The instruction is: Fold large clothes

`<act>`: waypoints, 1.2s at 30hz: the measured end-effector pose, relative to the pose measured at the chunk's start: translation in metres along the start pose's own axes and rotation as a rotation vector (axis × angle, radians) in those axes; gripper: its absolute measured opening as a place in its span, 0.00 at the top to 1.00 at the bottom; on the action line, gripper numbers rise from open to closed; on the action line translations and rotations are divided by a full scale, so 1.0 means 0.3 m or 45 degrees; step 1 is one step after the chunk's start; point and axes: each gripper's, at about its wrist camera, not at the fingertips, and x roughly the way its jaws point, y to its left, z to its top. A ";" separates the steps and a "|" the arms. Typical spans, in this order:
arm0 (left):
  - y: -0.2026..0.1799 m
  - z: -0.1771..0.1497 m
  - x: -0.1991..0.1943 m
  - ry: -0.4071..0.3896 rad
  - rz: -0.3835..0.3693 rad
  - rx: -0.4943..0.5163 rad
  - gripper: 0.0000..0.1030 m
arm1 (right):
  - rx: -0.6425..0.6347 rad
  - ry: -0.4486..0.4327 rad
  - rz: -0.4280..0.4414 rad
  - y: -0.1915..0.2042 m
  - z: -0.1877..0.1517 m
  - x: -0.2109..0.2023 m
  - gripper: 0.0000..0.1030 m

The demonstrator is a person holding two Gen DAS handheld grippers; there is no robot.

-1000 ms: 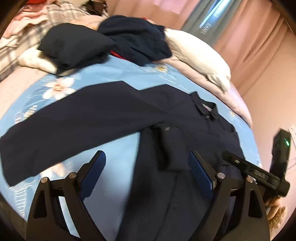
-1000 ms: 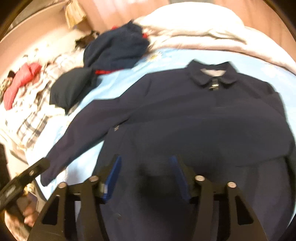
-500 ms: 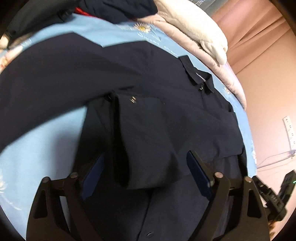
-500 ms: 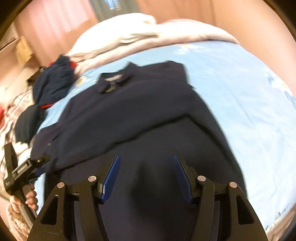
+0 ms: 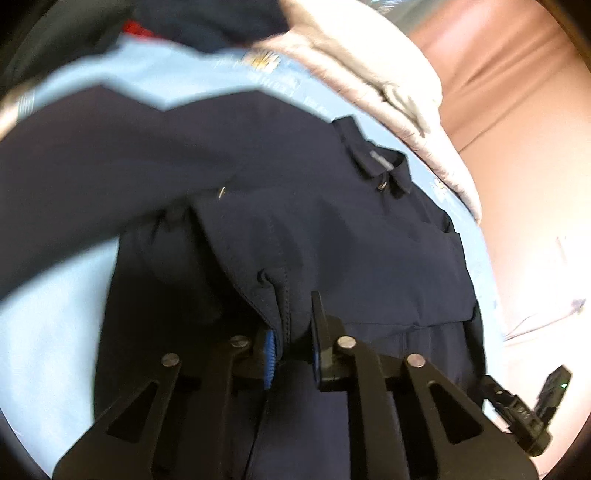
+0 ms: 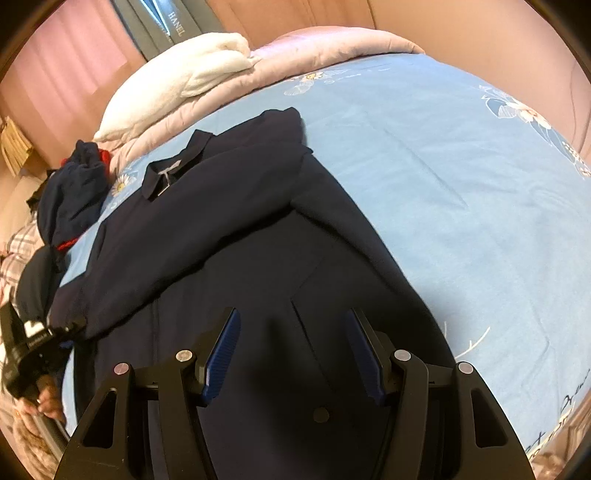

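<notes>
The navy jacket (image 6: 258, 229) lies face up on the light blue floral bedsheet (image 6: 461, 192), collar (image 6: 173, 166) toward the pillows, one sleeve folded across its chest so that the sleeve cuff (image 5: 273, 280) ends near the lower front. The left gripper (image 5: 291, 343) has just been closing and now pinches that cuff: a stitched fold of dark cloth stands between its blue pads, which press on it from both sides. The right gripper (image 6: 295, 347) hangs over the jacket's lower front with its fingers spread apart and nothing between them; whether its tips touch the cloth I cannot tell. In the right wrist view the jacket's right edge runs diagonally down the sheet, and beyond it a broad stretch of bare blue sheet reaches to the far side of the bed. On the other side the room is tighter: a heap of dark clothes (image 6: 70, 192) with a red trim and a plaid fabric (image 6: 18, 243) crowd the bed's edge, near the person's hand (image 6: 40, 398) holding the left gripper. At the head of the bed a white blanket (image 6: 192, 77) rests on a pale pink quilt (image 6: 332, 48). On the grey curtain (image 6: 177, 26) behind them the word "HANEL" reads vertically; script printed on the sheet's lower right corner is too distorted to read.
</notes>
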 end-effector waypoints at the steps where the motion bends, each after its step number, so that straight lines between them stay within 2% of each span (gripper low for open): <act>1: -0.022 0.019 -0.015 -0.020 0.011 0.031 0.88 | 0.004 -0.005 0.002 -0.005 0.001 -0.003 0.42; 9: -0.172 0.205 -0.153 -0.229 0.078 0.268 0.89 | 0.013 -0.053 0.024 -0.010 0.002 -0.037 0.42; 12: -0.192 0.251 -0.165 -0.250 0.080 0.303 0.89 | -0.001 -0.064 0.020 -0.002 -0.005 -0.041 0.42; 14: -0.197 0.270 -0.156 -0.253 0.132 0.327 0.89 | -0.008 -0.066 0.016 0.001 -0.006 -0.037 0.42; 22: -0.131 0.281 -0.060 -0.187 0.180 0.288 0.89 | -0.018 -0.070 0.011 0.015 -0.004 -0.034 0.42; 29: -0.047 0.244 0.048 -0.079 0.214 0.248 0.88 | -0.015 -0.055 0.002 0.016 -0.004 -0.018 0.42; 36: -0.002 0.217 0.119 -0.013 0.230 0.228 0.87 | -0.009 -0.032 -0.015 0.004 -0.007 0.001 0.42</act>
